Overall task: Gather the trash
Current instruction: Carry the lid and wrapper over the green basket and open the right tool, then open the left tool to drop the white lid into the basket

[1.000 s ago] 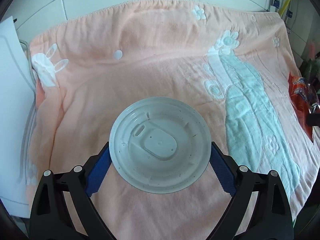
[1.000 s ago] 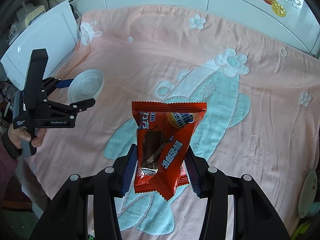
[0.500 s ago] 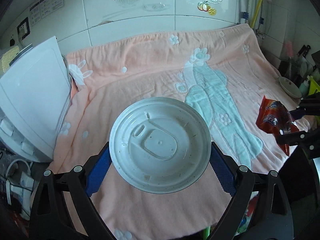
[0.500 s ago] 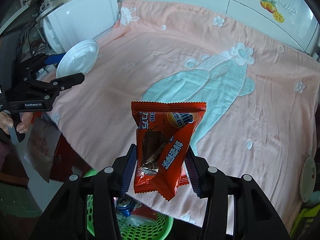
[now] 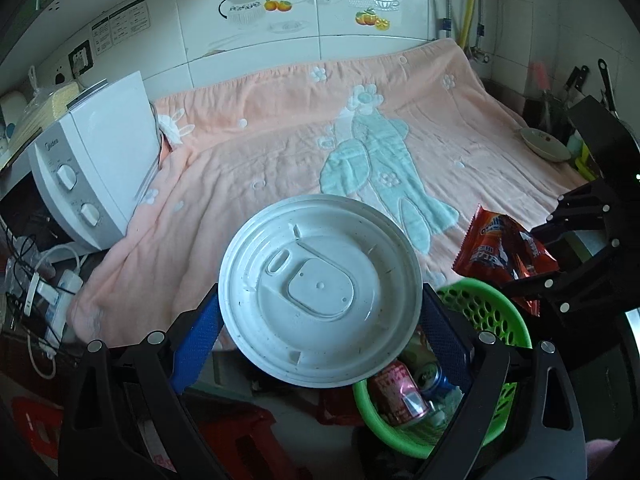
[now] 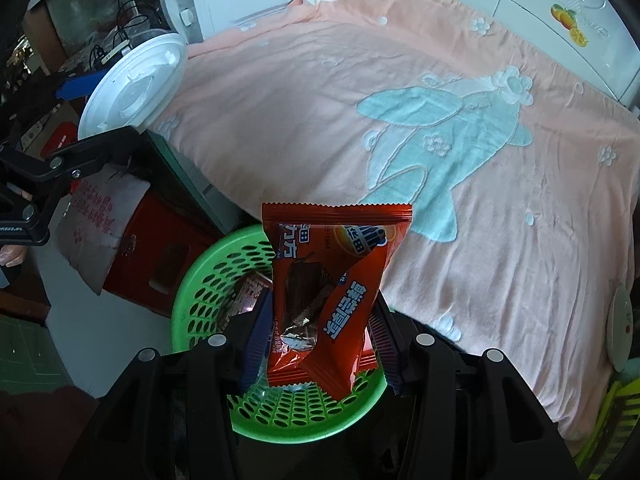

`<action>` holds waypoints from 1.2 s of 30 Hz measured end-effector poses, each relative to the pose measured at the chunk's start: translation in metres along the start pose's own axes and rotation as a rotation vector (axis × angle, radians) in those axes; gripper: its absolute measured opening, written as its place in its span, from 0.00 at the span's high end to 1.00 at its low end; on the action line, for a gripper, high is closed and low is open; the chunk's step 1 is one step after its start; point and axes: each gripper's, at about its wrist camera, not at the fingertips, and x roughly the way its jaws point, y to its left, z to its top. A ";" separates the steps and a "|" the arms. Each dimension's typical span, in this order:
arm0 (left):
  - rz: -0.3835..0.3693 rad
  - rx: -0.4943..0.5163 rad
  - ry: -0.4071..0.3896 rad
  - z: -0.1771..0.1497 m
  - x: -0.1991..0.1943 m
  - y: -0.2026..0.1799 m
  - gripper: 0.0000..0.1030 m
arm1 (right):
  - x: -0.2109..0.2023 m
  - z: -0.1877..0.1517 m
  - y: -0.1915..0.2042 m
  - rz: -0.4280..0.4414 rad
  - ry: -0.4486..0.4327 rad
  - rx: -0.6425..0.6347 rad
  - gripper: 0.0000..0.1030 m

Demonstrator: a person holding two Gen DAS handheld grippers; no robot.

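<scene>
Trash, two pieces, both held in the air beside the near edge of a counter draped in a pink towel (image 5: 256,168).

Far left: white appliance (image 5: 100,168) with two knobs, standing on the counter against the towel's left edge; cables and a power strip (image 5: 56,300) below it.

Left: left gripper (image 5: 320,316), jaws wide, blue pads pressed on opposite rims of a white round lid (image 5: 320,292). The lid faces the camera, partly over the towel's near edge and partly over the floor.

Centre, low: green perforated basket (image 6: 200,280) on the floor, just off the counter's near edge, with cans (image 5: 396,392) and other wrappers inside.

Right of centre: right gripper (image 6: 320,340), jaws narrow and opening, with a red snack wrapper (image 6: 328,280) upright between the pads. The wrapper hangs directly above the basket.

Far right: shallow dish (image 5: 544,144) on the towel's right edge; dark utensils stand beyond it.
</scene>
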 end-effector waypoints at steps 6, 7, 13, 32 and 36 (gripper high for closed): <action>-0.004 -0.021 0.028 -0.040 -0.013 -0.013 0.12 | 0.007 -0.017 0.009 0.032 0.008 0.036 0.39; -0.008 -0.027 0.036 -0.046 -0.014 -0.014 0.12 | 0.008 -0.019 0.010 0.042 0.007 0.046 0.36; -0.020 -0.062 0.070 -0.069 -0.013 -0.020 0.12 | 0.005 -0.028 0.015 0.051 0.000 0.060 0.31; -0.106 -0.074 0.119 -0.070 0.018 -0.068 0.11 | -0.043 -0.075 -0.002 -0.107 -0.084 0.133 0.15; -0.125 -0.088 0.132 -0.067 0.026 -0.073 0.11 | -0.046 -0.084 0.001 -0.163 -0.090 0.129 0.14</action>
